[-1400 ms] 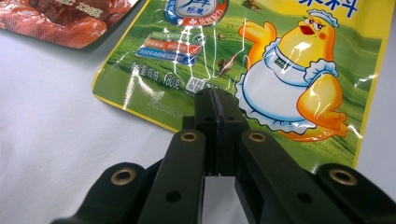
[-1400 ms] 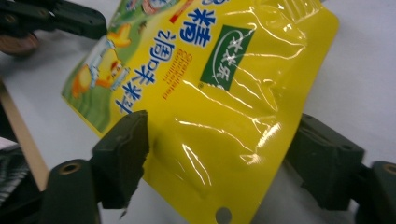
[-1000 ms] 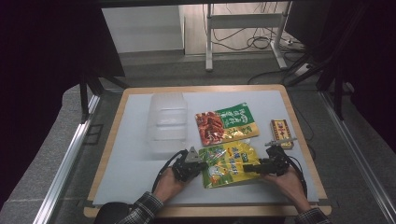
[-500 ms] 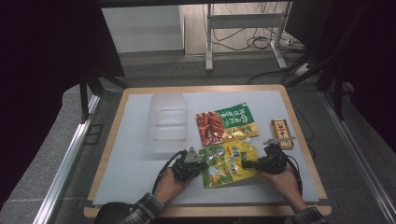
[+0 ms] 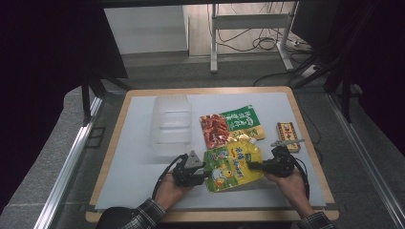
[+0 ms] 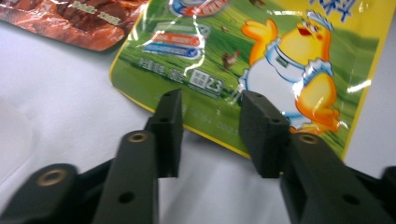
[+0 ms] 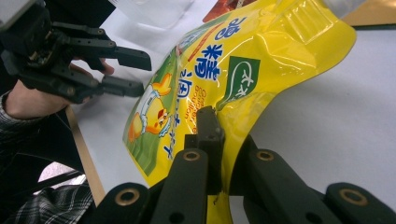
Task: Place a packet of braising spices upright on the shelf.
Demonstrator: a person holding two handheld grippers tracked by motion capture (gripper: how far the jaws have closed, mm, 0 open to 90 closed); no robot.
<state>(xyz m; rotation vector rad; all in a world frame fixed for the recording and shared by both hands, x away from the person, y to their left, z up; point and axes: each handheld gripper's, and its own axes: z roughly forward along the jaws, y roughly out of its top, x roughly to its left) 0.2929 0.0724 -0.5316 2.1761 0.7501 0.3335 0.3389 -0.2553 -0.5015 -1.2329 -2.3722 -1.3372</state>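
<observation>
A yellow-green pouch with a cartoon chick (image 5: 232,164) lies near the table's front edge. My right gripper (image 5: 253,166) has just been closing and is shut on its right edge. In the right gripper view the jaws (image 7: 219,140) pinch the yellow film and the pouch (image 7: 243,60) bows upward. My left gripper (image 5: 203,174) sits at the pouch's left edge. Its jaws (image 6: 212,105) have just been opening and stand apart. The pouch's edge (image 6: 261,60) lies at their tips and the pads do not press on it.
A red-and-green snack pouch (image 5: 231,125) lies just behind the yellow one. A clear plastic container (image 5: 171,125) stands to the left. A small printed box (image 5: 288,135) lies at the right, near the white mat's edge (image 5: 143,191).
The left gripper's jaws have parted from the pouch's left edge. The right gripper's jaws have closed on its right edge. Both hands stayed roughly in place.
</observation>
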